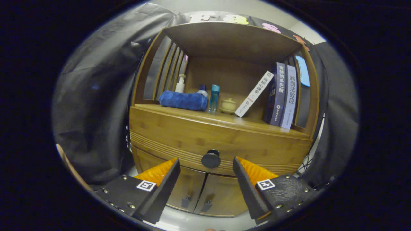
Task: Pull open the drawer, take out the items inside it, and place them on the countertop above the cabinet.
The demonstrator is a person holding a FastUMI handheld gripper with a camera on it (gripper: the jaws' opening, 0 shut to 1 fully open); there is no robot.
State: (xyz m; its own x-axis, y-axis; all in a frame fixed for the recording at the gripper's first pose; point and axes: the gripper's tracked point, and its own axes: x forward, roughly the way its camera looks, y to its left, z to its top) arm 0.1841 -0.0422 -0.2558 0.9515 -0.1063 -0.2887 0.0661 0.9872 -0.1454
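The tongs (206, 163) are spread wide, lined up on either side of the drawer (221, 141) knob (211, 158) just ahead; likely to pinch and pull it; drawer closed.

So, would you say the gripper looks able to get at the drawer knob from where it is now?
Probably yes. The gripper is open, its fingers spread to either side of the round dark knob on the closed drawer, which sits just ahead of them. Nothing lies between.

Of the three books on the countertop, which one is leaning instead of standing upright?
The white book, nearest the small lidded pot, leans; the two dark books stand upright.
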